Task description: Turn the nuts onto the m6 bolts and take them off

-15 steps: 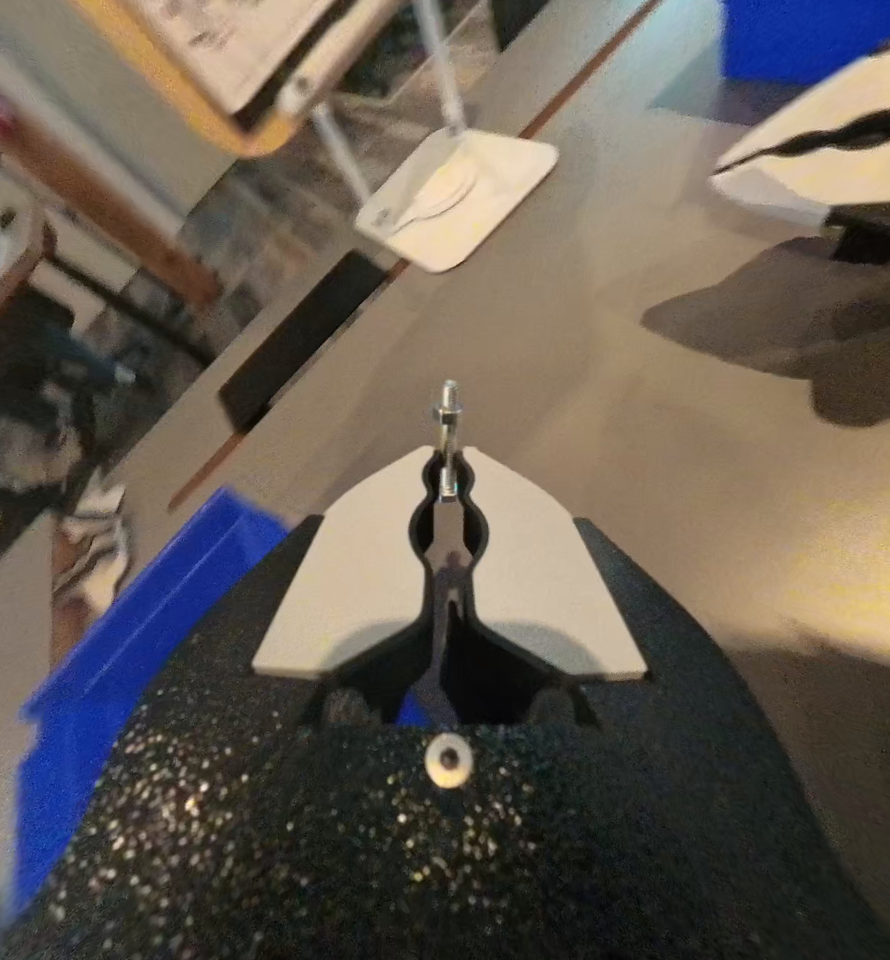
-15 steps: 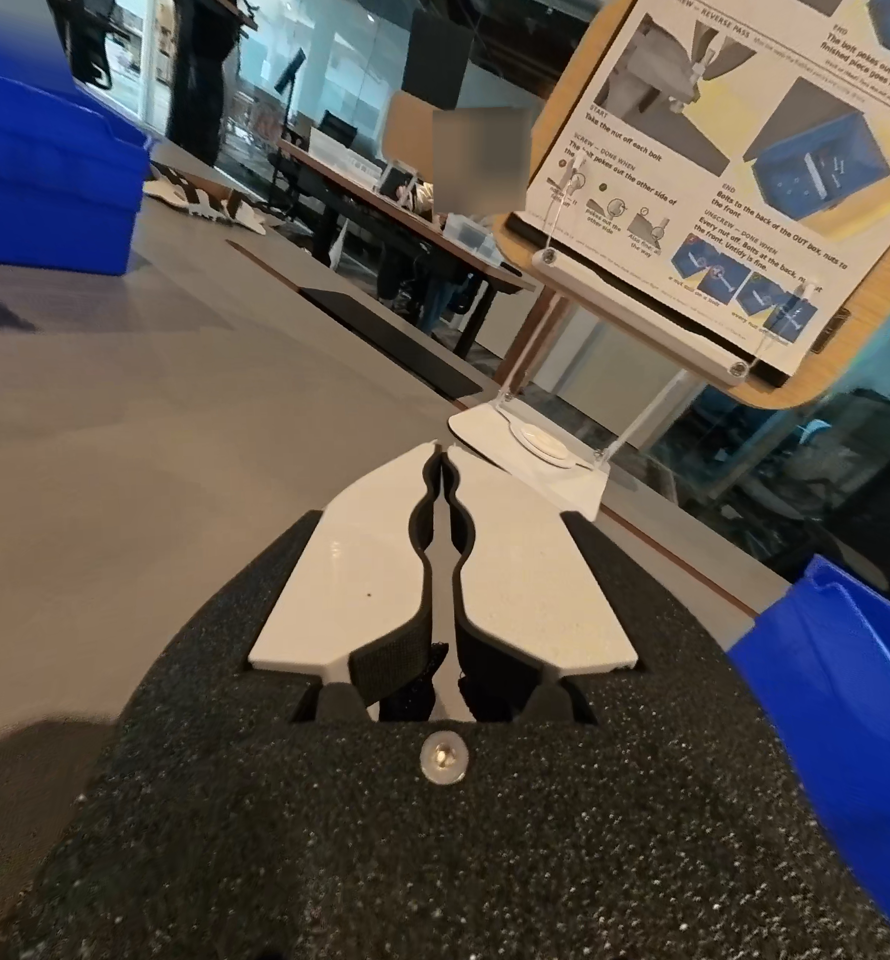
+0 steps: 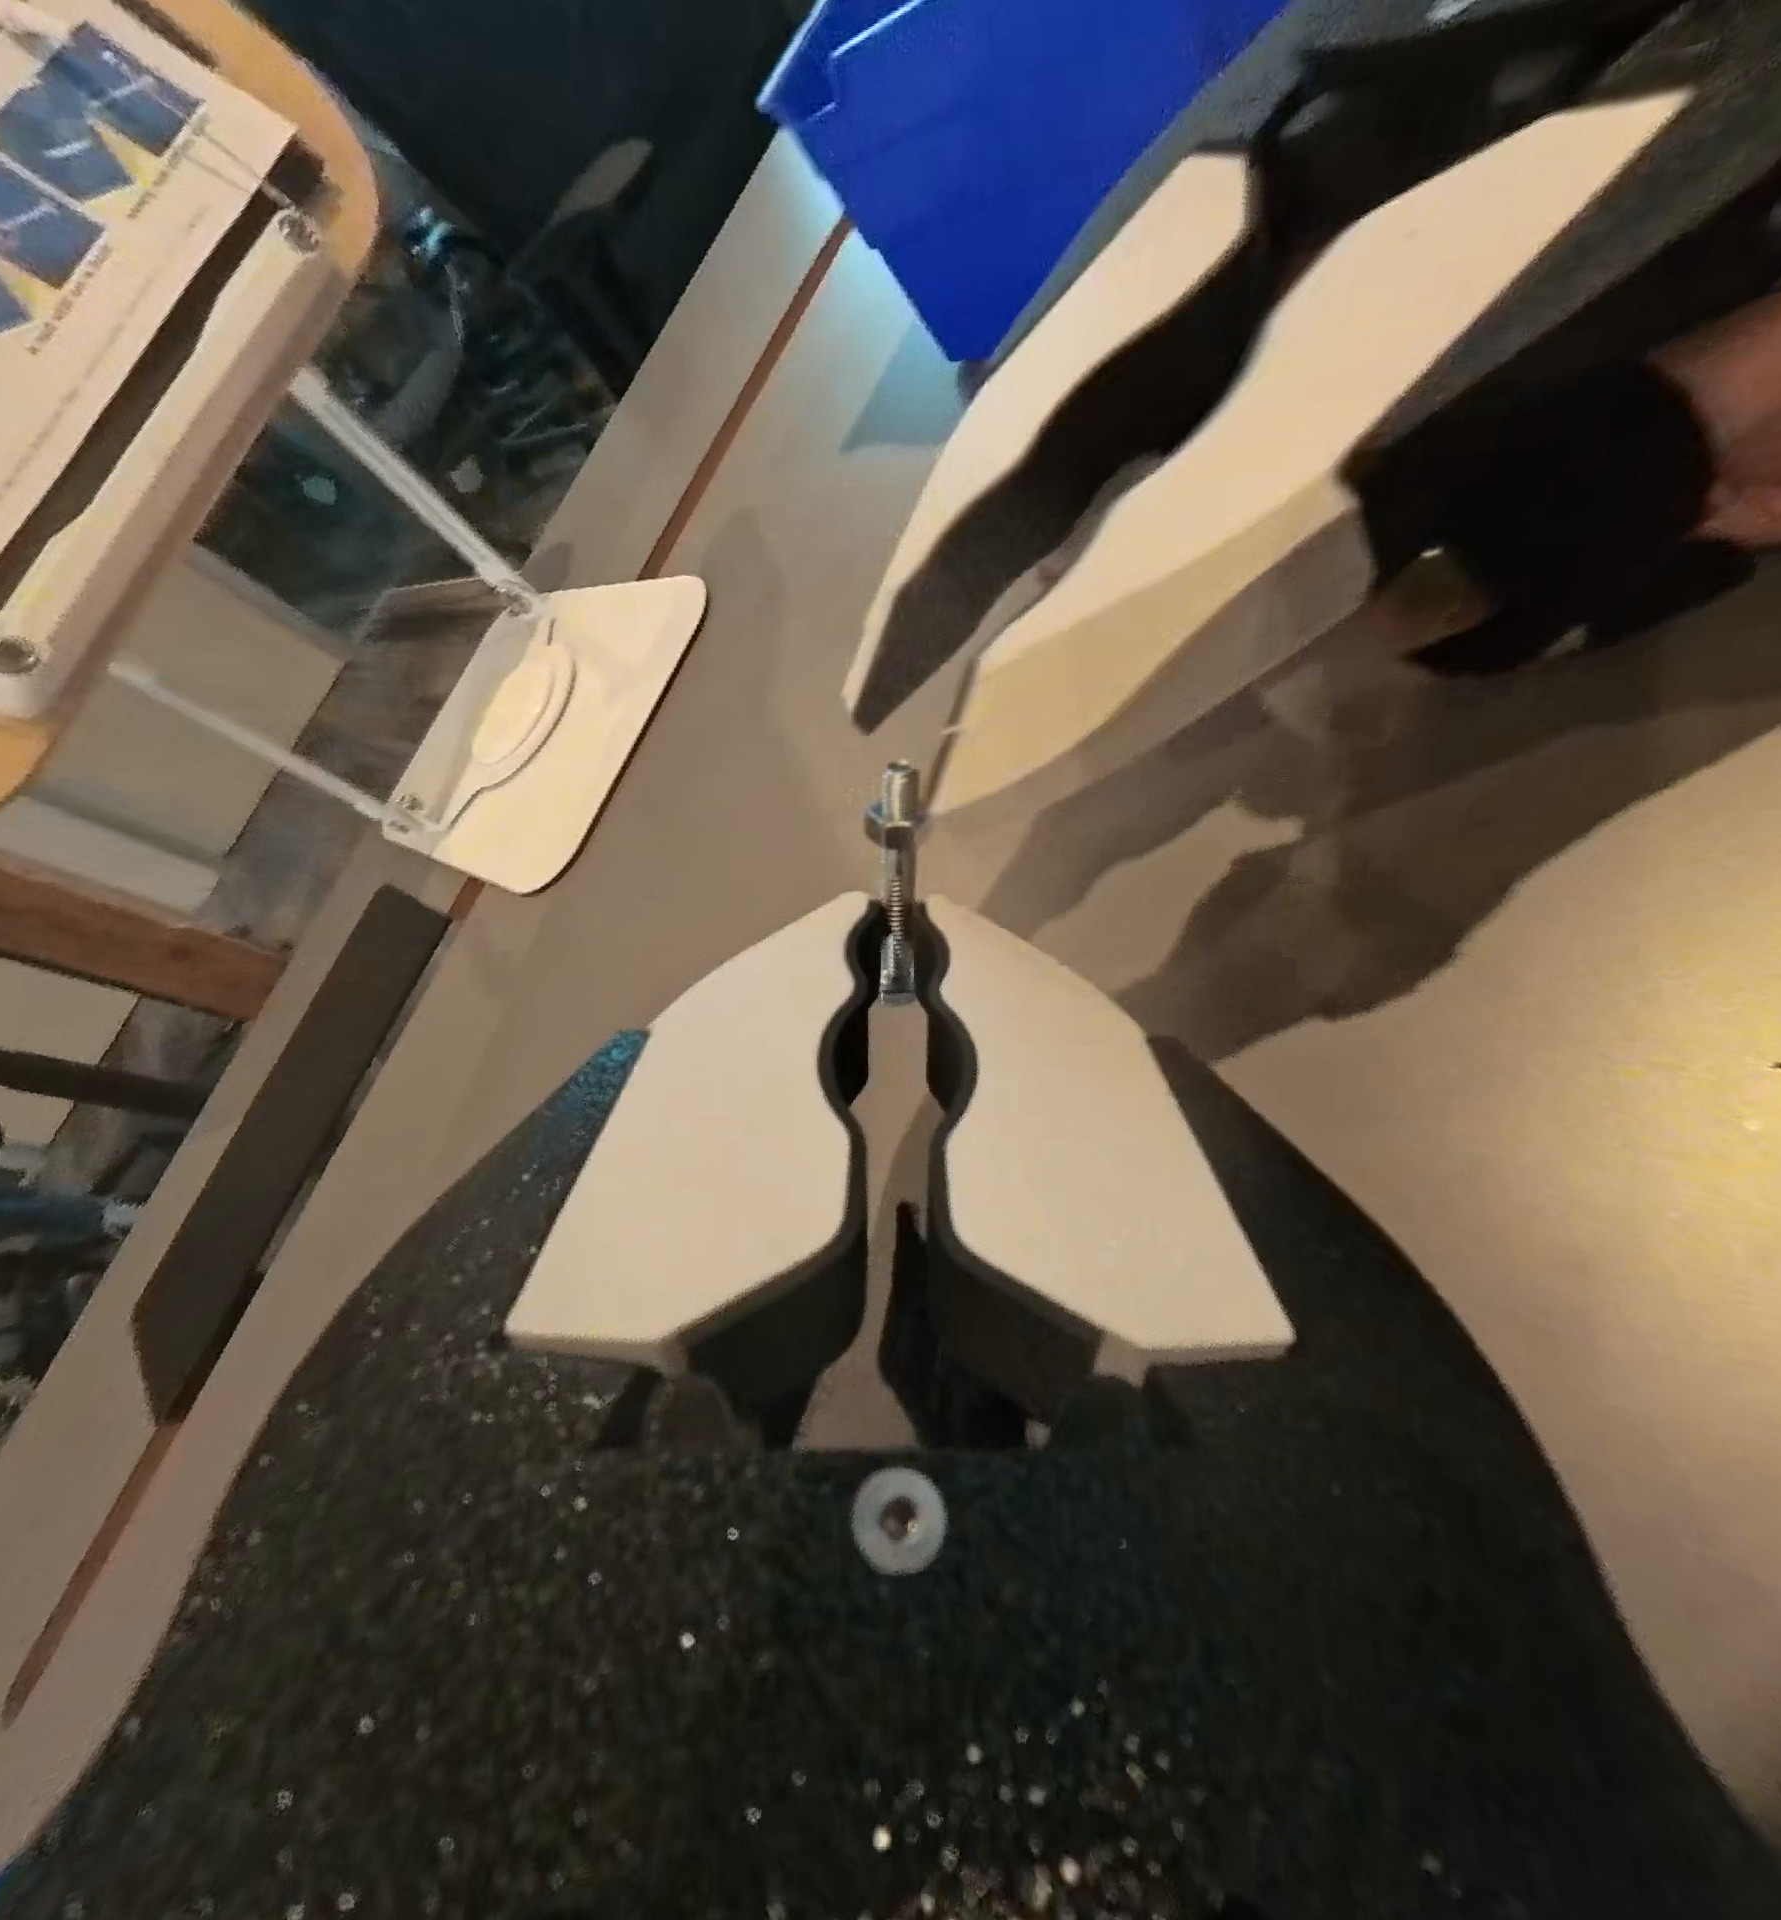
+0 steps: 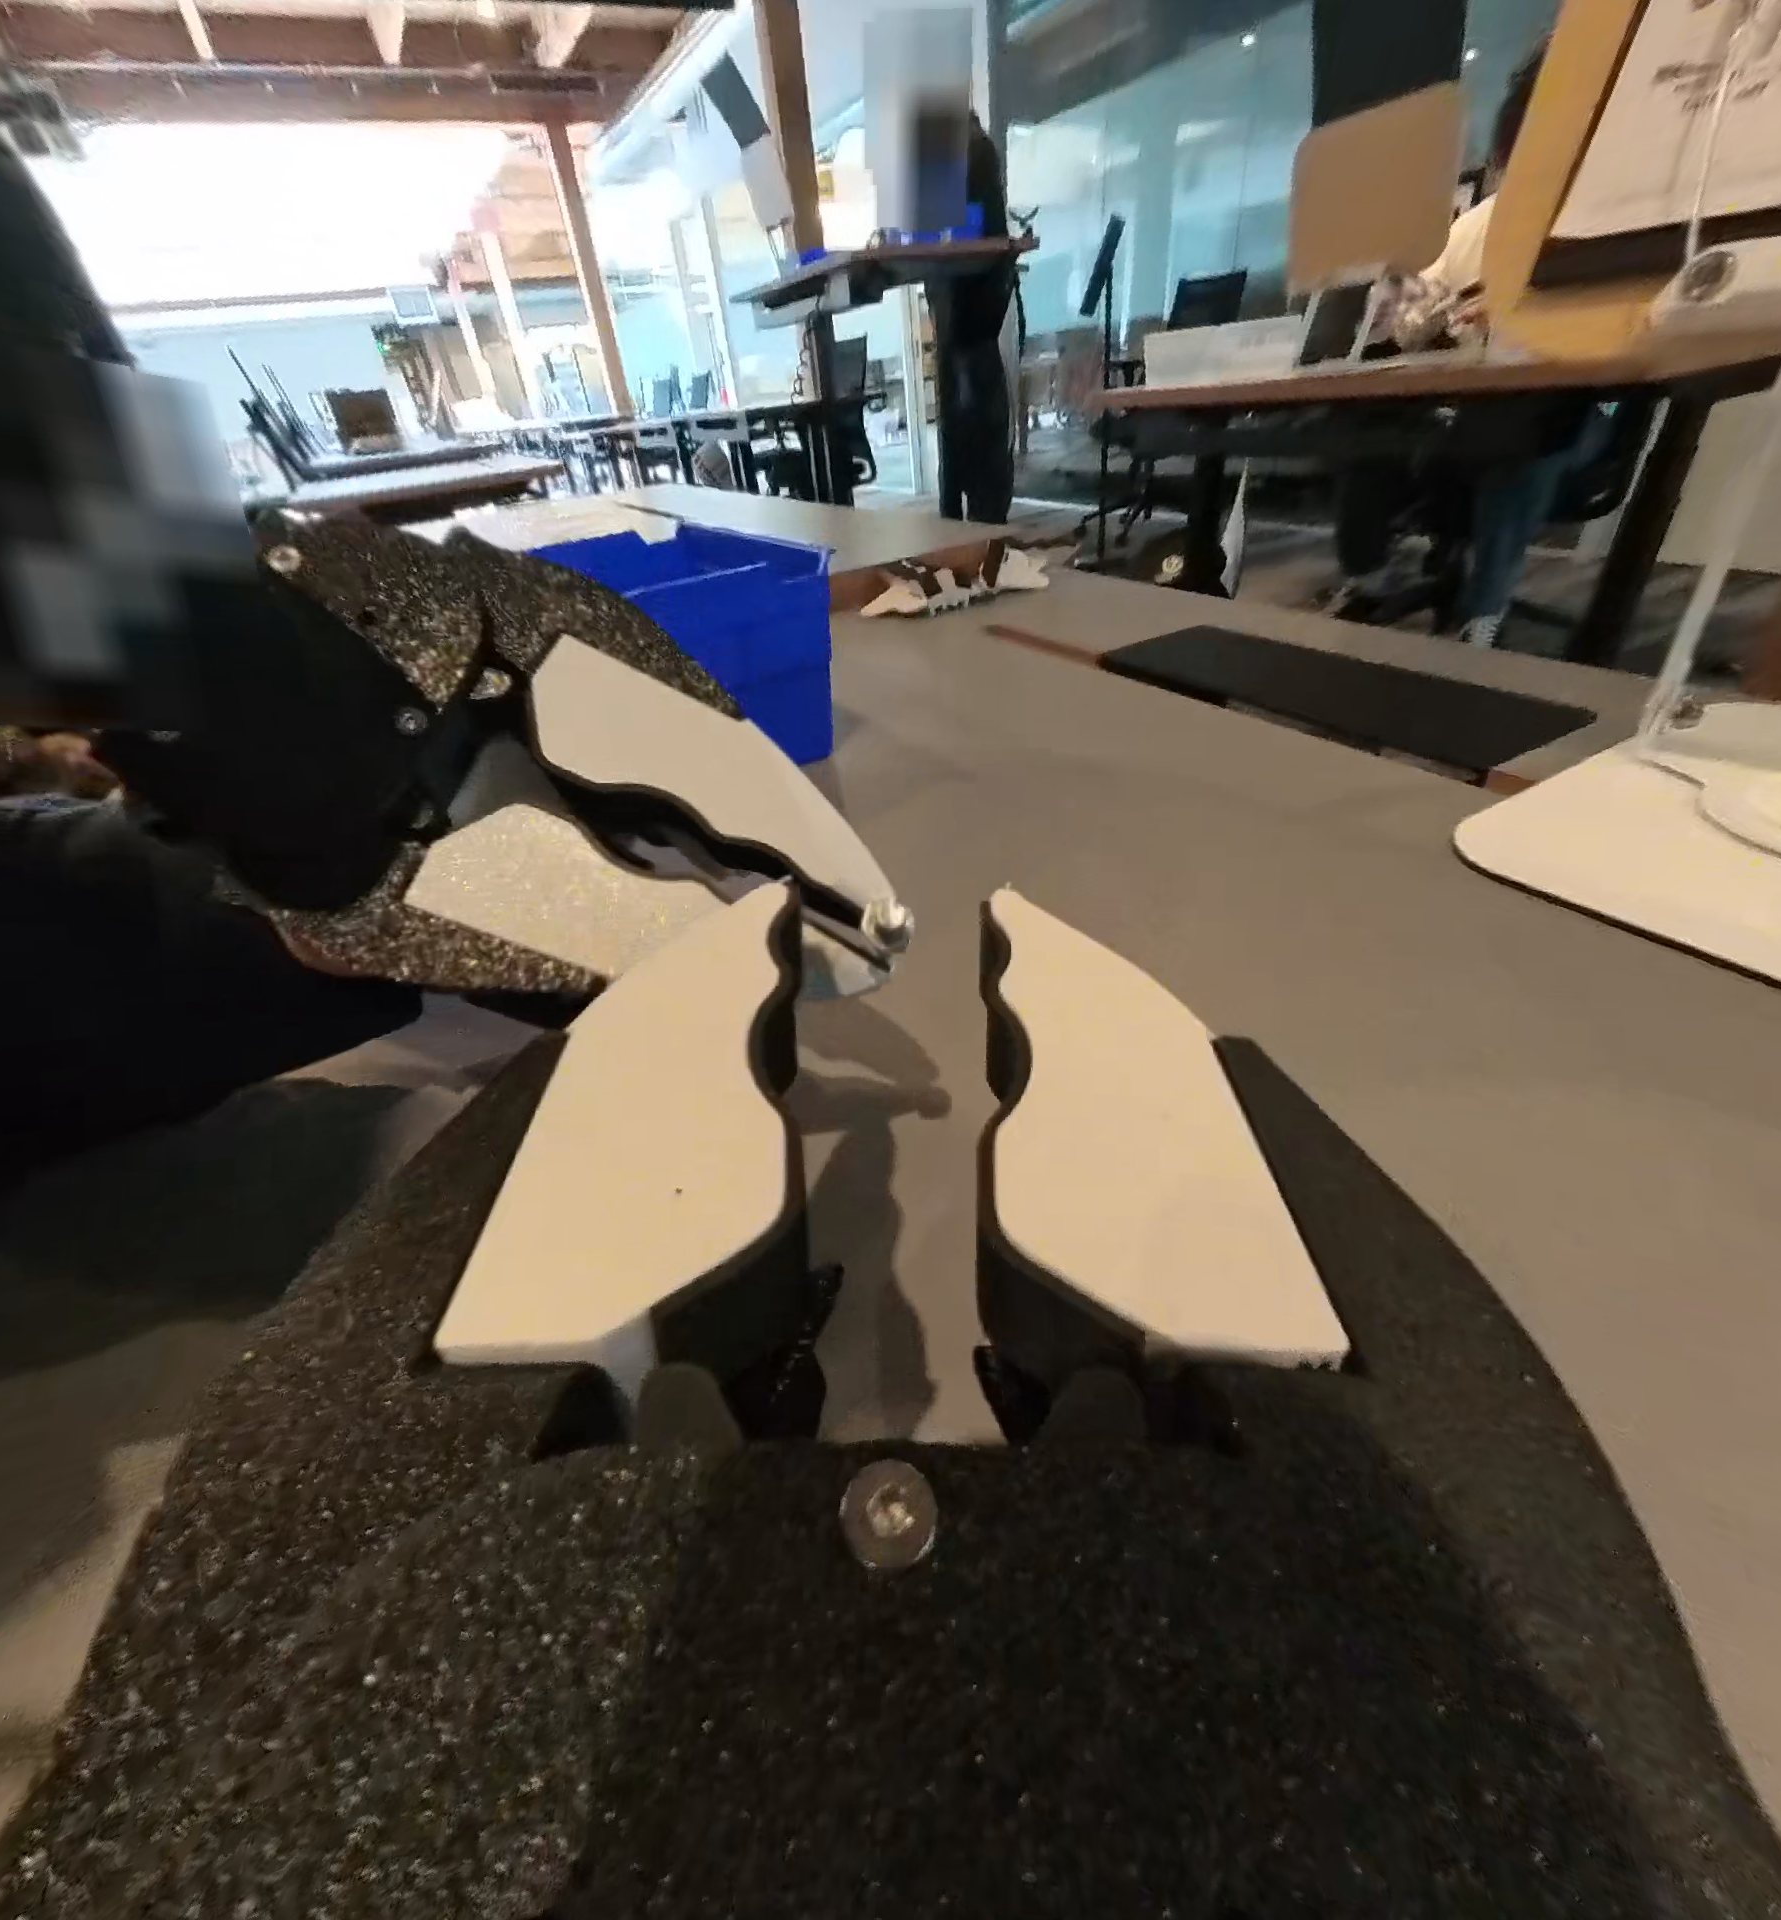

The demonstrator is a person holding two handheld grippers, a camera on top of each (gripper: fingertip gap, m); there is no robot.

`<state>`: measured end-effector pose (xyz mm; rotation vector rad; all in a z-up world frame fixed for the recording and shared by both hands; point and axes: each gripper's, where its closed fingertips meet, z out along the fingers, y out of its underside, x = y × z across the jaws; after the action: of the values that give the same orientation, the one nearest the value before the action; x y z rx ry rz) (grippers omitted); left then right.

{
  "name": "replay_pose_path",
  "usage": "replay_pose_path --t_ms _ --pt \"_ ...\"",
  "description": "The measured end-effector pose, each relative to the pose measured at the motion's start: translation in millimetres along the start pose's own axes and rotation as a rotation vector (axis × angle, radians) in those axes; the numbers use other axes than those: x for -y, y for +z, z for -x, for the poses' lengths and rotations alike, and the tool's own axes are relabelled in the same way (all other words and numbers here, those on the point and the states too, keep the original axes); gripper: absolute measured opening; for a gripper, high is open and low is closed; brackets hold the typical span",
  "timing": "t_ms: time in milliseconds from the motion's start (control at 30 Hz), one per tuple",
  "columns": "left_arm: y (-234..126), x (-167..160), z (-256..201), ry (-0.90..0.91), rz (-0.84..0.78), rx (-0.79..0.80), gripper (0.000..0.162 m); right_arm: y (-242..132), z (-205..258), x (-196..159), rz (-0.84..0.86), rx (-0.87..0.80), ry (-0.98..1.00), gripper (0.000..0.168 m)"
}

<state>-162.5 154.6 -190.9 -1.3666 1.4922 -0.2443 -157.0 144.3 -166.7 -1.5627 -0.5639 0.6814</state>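
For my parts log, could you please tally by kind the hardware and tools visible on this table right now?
Bolts: 1, the bolt clamped by the left gripper
Nuts: 1, the nut threaded on it
Grippers: 2, counting the right gripper, jaws apart
Blue bins: 1, the blue bin
Total: 5

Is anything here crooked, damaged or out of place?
Nothing stands out. The left gripper is shut on the bolt, which points straight out from the fingertips with the nut square on its thread. The right gripper is open, close to the nut, not yet touching it.
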Motion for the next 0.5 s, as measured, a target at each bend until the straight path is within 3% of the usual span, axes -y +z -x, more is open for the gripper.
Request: replay_pose_path --t_ms 100,300,400,500 --pt "4 -1 -9 0.029 0.018 -0.021 0.005 0 5 -3 0.023 0.05 0.013 0.019" --pt "4 3 -12 0.047 -0.006 -0.021 0.005 4 3 -15 0.114 0.043 0.026 0.026" --pt "4 2 -12 0.057 -0.005 -0.016 0.005 4 1 -17 0.13 0.031 0.03 0.011" --pt "4 4 -11 0.031 -0.037 -0.009 0.005 3 0 -15 0.12 0.04 0.05 0.01"
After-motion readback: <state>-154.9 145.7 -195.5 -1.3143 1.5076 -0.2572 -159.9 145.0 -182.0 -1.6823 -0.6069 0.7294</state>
